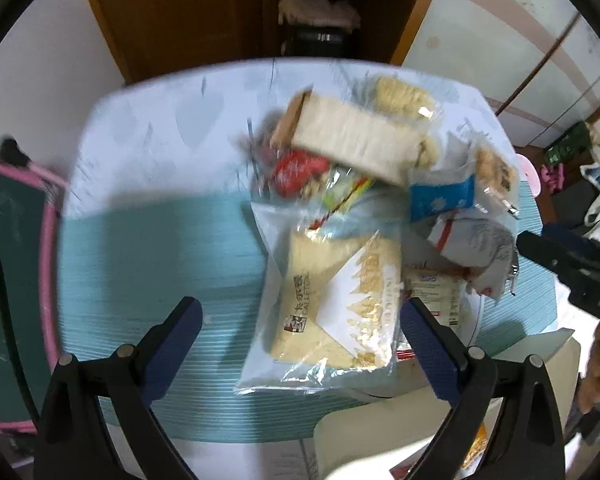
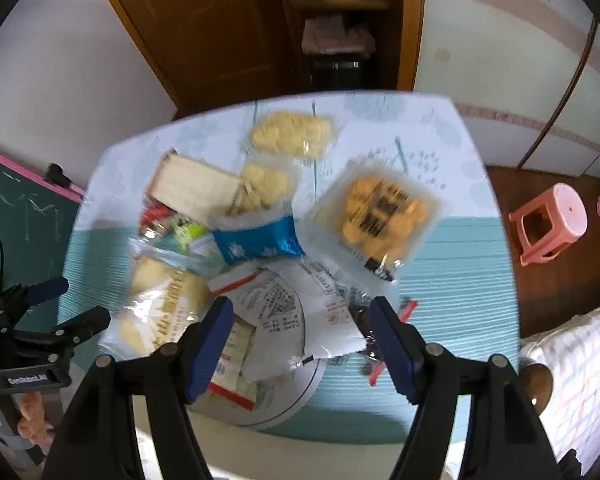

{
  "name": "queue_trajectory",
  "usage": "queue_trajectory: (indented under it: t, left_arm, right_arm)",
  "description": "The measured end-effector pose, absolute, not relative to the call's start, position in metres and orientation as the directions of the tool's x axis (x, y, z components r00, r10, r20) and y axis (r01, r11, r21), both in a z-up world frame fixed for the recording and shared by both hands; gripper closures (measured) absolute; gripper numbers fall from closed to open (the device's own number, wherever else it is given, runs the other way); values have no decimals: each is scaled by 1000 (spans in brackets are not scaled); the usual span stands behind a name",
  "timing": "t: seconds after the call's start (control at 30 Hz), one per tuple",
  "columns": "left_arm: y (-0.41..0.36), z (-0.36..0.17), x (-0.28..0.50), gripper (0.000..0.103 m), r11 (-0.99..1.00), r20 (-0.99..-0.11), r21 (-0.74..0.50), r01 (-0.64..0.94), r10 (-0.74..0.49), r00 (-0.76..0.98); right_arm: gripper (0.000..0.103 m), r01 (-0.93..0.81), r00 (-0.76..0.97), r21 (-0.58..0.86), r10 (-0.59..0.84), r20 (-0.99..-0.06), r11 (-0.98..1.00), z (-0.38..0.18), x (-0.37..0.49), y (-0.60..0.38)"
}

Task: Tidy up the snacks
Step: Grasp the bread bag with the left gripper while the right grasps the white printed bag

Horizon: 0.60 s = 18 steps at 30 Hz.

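Snacks point(image 2: 256, 240) lie heaped mid-desk point(image 1: 140, 240), packets overlapping: a cracker bag point(image 1: 332, 300) nearest the left tool point(image 1: 300, 336), a blue packet point(image 2: 256, 242), a tan box point(image 2: 192, 188), a clear pack of yellow biscuits point(image 2: 380, 212), and white wrappers point(image 2: 284, 308) spilling over a round white plate rim point(image 2: 300, 396). Left tool spread wide, nothing between its pads, poised above the cracker bag. Right tool point(image 2: 300, 344) also spread, empty, above the white wrappers. Step in hand, by my reading: the approach to a first pick; nothing sorted yet. Next move calls for choosing one top-lying packet, lowering the pads either side of it and closing gently, since the film bags look slippery and crushable. Left view alone shows the cracker bag's print and the right tool coming in at the frame's right edge. Right view alone shows the biscuit pack in full, a pink stool point(image 2: 548, 220) on the floor, and the left tool at lower left. Both frames are motion-blurred; labels unreadable.
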<state>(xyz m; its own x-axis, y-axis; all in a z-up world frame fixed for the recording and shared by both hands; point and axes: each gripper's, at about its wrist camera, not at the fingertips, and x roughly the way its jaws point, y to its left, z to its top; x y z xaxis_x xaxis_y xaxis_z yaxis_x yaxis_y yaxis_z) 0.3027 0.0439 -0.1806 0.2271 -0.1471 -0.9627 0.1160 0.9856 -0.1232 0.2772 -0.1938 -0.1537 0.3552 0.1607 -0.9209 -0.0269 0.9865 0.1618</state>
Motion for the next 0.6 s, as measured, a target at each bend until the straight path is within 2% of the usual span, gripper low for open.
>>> queue_trajectory:
  t: [0.17,0.37,0.6]
  left_arm:
    - [55,-218,312,4,981,-971,-183,66,-191,146]
    - [56,-248,314,4,961,-958,-276,31,-278,67]
    - [37,-257,307,4,964,-967,-249,96,-253,39]
  right_arm:
    - [32,-36,293,171,174,-940,985,-183,289,-182]
    - [31,-88,280,95,117,-953,992,-192,292,-165]
    - [27,-144,276,29,69,-959,989,-198,289,-154]
